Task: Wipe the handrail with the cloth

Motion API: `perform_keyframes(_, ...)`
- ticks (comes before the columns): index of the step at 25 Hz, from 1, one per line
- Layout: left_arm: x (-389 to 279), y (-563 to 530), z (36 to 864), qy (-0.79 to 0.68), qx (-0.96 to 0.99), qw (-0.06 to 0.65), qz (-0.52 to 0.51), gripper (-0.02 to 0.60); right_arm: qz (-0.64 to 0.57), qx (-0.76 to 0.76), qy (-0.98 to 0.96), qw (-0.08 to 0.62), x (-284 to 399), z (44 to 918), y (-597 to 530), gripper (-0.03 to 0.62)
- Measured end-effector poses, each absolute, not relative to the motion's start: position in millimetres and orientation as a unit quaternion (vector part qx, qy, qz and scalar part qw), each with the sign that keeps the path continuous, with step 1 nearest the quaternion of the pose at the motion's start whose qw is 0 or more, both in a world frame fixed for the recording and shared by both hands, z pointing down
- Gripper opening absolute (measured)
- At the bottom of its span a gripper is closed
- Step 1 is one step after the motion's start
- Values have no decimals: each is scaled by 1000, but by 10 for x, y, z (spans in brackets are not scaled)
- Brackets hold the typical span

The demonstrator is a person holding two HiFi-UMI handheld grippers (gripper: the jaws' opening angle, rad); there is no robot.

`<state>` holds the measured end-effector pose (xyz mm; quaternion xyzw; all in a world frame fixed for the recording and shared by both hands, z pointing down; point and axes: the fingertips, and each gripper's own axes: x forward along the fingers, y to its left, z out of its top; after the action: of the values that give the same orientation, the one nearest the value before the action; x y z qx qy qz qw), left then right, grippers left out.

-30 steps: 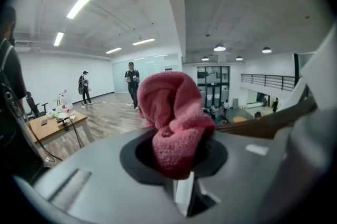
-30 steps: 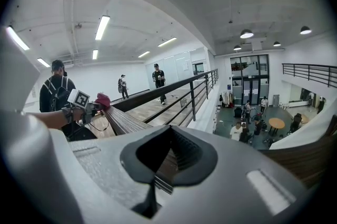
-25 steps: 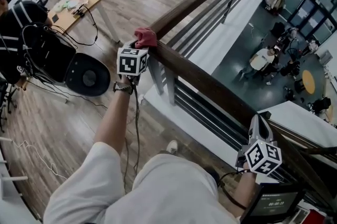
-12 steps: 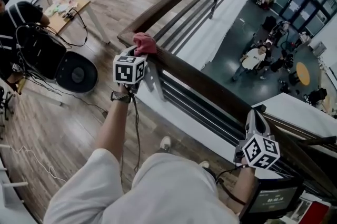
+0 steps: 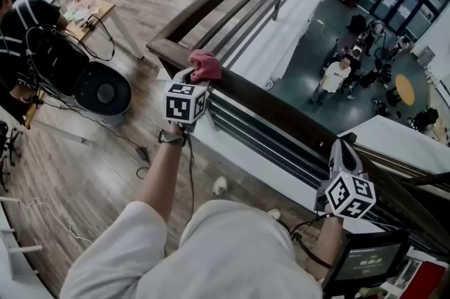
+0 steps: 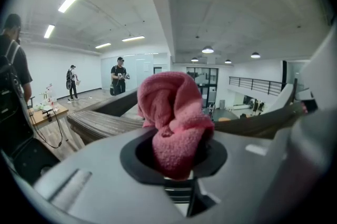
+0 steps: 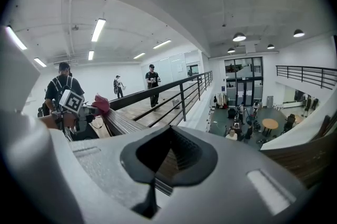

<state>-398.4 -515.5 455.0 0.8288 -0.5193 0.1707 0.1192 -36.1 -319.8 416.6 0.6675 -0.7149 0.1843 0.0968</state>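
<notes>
Since the earlier frame, the crumpled pink cloth (image 5: 206, 64) was drawn along the dark wooden handrail (image 5: 281, 115), away from its corner. The left tool (image 5: 193, 75) was clamped on it. The right tool (image 5: 343, 153) was closed and empty. Even downward pressure would likely be needed.

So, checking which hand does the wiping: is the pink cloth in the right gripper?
No, the right gripper has nothing between its jaws; the left gripper clamps the cloth at the handrail.

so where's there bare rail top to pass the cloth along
Bare handrail top runs between the cloth in the left tool and the right tool, also beyond the corner. Crowded: the floor at left, with a person and a table.
</notes>
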Motion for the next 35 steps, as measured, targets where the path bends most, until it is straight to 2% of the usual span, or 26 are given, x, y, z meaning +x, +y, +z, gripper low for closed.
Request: perform_keyframes(35,-2033,-4127,4489,-416,882,103,197,86,191,694,-689,81,643,4170,-2524,2)
